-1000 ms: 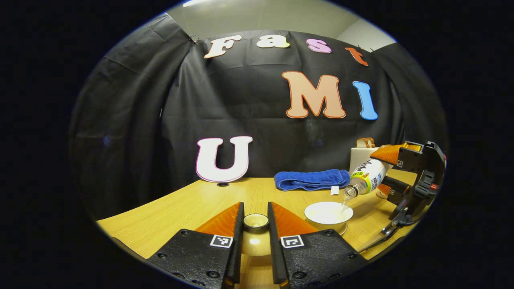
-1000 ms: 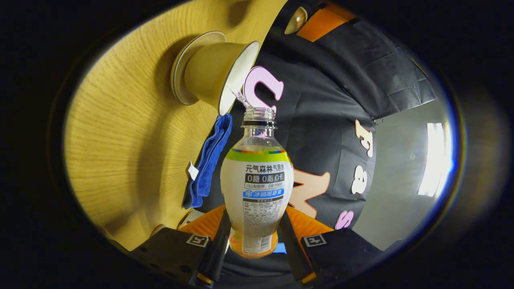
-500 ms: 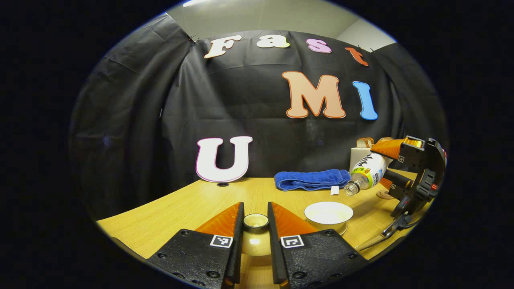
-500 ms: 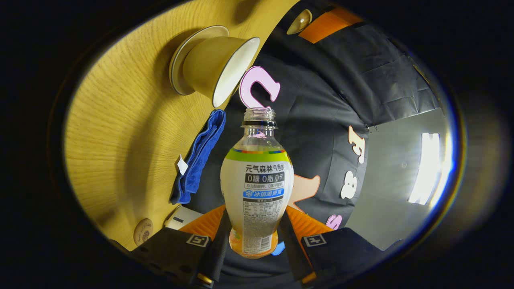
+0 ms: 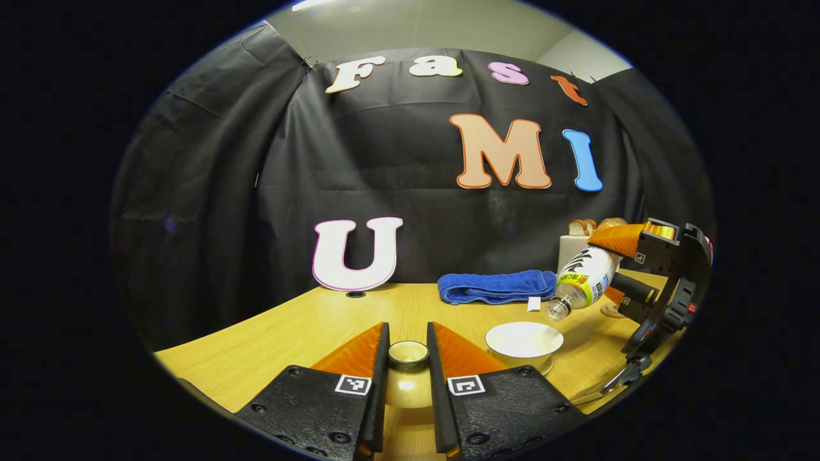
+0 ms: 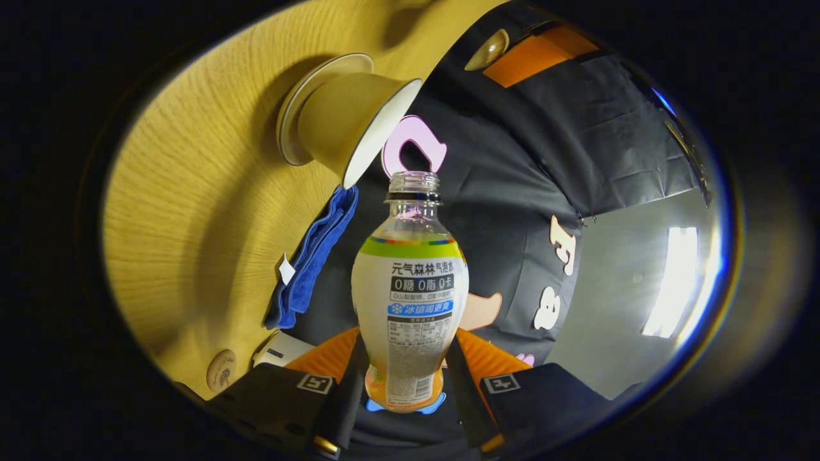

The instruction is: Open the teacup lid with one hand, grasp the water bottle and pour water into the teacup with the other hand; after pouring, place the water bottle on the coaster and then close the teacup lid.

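Note:
My left gripper [image 5: 408, 346] is shut on the knob of the teacup lid [image 5: 407, 387] and holds it just above the wooden table [image 5: 307, 333]. The open white teacup [image 5: 524, 340] stands on its saucer to the right. Beyond it my right gripper [image 5: 612, 269] holds the uncapped water bottle [image 5: 584, 276] tilted, mouth down, above and right of the cup's rim. No water is flowing. In the right gripper view the gripper [image 6: 405, 346] is shut on the bottle [image 6: 410, 294], with the teacup [image 6: 349, 121] past its mouth. The round coaster [image 6: 221, 370] lies near the fingers.
A folded blue towel [image 5: 496, 286] lies at the back of the table beside a white box with bread [image 5: 578, 238]. The table's front edge runs close to my left gripper. The left gripper [image 6: 535, 54] shows far off with the lid.
The stream of water into the teacup has stopped. The right gripper has drawn the bottle back to the right and up, away from the cup. The left gripper has not moved.

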`<state>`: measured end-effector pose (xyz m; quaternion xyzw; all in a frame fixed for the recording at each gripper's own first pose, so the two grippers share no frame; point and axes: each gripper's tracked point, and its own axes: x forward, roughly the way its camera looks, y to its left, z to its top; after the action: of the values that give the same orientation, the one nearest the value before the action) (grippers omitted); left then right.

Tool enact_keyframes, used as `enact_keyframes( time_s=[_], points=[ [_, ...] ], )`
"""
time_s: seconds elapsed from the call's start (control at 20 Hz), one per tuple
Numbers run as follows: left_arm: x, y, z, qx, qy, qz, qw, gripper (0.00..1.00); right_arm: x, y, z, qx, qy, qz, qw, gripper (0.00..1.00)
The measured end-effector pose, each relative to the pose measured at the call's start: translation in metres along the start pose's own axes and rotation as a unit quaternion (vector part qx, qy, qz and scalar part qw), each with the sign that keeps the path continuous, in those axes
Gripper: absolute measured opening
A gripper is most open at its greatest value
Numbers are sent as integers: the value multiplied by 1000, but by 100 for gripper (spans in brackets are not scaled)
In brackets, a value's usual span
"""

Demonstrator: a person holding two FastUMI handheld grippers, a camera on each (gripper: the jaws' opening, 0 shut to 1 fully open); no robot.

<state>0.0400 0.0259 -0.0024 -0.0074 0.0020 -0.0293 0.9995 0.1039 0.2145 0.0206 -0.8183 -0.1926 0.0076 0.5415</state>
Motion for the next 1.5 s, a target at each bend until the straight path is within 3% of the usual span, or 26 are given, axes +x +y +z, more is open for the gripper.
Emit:
enact_keyframes(
  time_s=[0.1, 0.15, 0.25, 0.35, 0.5, 0.8, 0.9, 0.95, 1.2, 1.5],
  points=[
    [1, 0, 0, 1, 0, 0, 1000, 28, -3, 25, -5, 94, 18, 48, 994, 72],
    [1, 0, 0, 0, -1, -1, 1000, 29, -3, 35, -8, 149, 31, 68, 986, 72],
    [1, 0, 0, 0, -1, -1, 1000, 29, -7, 49, -10, 260, 60, 104, 958, 72],
    [1, -1, 0, 0, -1, -1, 1000, 29, -13, 58, -15, 362, 86, 127, 919, 71],
    [1, -1, 0, 0, -1, -1, 1000, 29, -20, 58, -38, 515, 125, 142, 836, 68],
    [1, -1, -1, 0, -1, -1, 1000, 29, -15, 57, -109, 722, 171, 99, 663, 68],
    [1, 0, -1, 0, -1, -1, 1000, 29, -17, 67, -134, 762, 188, 86, 613, 70],
    [1, 0, -1, 0, -1, -1, 1000, 29, -18, 73, -144, 774, 197, 80, 596, 69],
    [1, -1, -1, 0, -1, -1, 1000, 28, -19, 96, -184, 812, 230, 59, 534, 70],
    [1, -2, -1, 0, -1, -1, 1000, 29, -25, 113, -194, 825, 228, 59, 514, 72]
  ],
)
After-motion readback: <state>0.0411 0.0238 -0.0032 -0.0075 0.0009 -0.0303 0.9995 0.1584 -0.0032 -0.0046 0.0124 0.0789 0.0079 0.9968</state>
